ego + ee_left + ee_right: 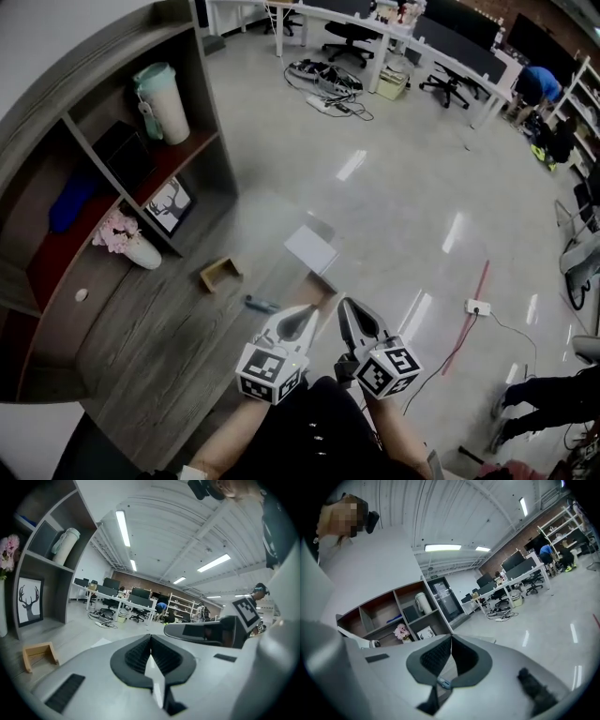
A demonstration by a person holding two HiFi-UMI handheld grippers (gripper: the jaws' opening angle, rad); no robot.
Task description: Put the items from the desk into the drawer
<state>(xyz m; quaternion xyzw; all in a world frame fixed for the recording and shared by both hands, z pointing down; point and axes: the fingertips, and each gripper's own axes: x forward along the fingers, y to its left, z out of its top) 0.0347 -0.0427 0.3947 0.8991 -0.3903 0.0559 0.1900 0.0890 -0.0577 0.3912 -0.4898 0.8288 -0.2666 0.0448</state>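
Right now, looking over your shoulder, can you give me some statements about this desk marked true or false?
1. Both the left gripper and the right gripper are shut and empty. True.
2. The pink flowers lie on the floor. False: they stand in a white vase on the desk.
3. The deer picture stands inside the shelf unit. True.
4. The left gripper holds the wooden block. False: it lies on the desk, apart from both grippers.

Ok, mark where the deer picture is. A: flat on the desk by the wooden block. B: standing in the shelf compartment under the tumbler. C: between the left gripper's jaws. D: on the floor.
B: the deer picture stands beneath the shelf that bears the tumbler.
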